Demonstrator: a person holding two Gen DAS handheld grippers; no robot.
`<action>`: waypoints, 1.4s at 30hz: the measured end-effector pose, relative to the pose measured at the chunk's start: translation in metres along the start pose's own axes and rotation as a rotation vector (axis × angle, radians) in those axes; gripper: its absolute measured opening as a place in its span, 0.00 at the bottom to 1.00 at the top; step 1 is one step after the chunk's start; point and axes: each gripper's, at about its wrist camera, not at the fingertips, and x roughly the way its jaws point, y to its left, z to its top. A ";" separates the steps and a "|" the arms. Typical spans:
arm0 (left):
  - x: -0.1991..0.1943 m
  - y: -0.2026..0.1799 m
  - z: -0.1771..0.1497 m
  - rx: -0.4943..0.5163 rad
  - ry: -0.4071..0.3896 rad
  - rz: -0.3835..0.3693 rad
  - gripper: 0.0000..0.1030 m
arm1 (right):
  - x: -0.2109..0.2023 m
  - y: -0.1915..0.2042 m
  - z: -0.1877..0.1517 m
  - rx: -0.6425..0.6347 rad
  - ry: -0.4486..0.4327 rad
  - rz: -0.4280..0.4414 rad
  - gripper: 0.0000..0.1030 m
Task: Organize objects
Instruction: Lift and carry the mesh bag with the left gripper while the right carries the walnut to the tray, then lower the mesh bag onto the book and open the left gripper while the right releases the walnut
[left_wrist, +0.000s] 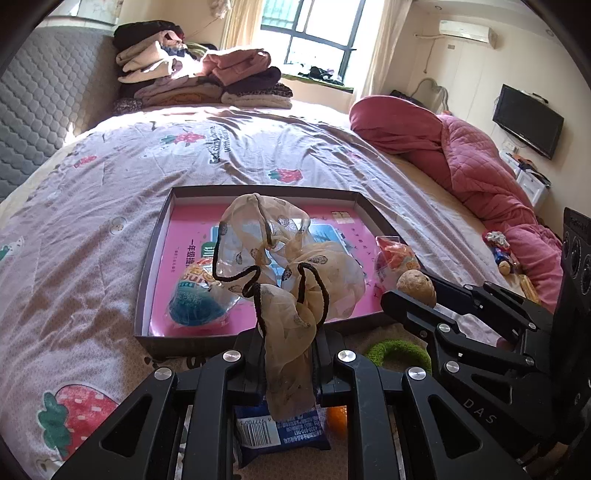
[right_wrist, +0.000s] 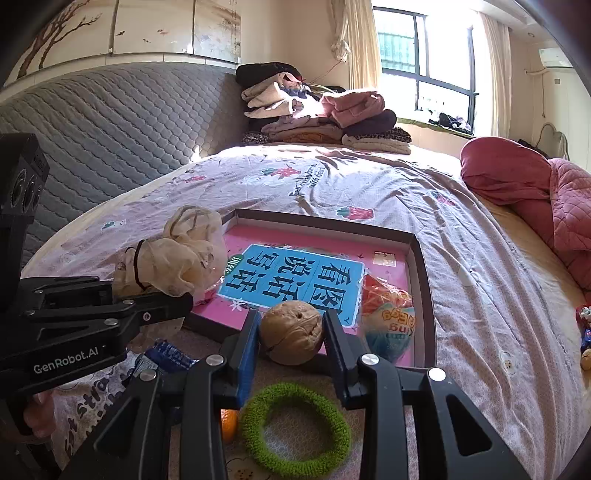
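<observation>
My left tongs (left_wrist: 286, 354) are squeezed tight on a thin see-through scarf (left_wrist: 284, 258) with a black edge. It hangs up in the air over the near side of the box lid (left_wrist: 258, 192) on the bed (left_wrist: 110, 221). My right tongs (right_wrist: 291, 332) hold a walnut (right_wrist: 291, 332) between both pads, over the near edge of that lid. A blue egg snack (left_wrist: 199, 295) and an orange one (right_wrist: 388, 325) lie inside it. A fuzzy green ring (right_wrist: 295, 424) lies on the bed below my right tongs.
</observation>
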 end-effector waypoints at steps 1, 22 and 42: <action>0.002 0.000 0.002 0.001 -0.001 0.005 0.17 | 0.003 -0.002 0.002 -0.001 0.007 -0.008 0.33; 0.061 -0.006 0.038 0.026 0.114 -0.010 0.18 | 0.059 -0.008 0.016 -0.058 0.153 0.007 0.33; 0.105 -0.013 0.040 0.047 0.260 -0.023 0.21 | 0.080 -0.019 0.010 -0.020 0.241 0.016 0.33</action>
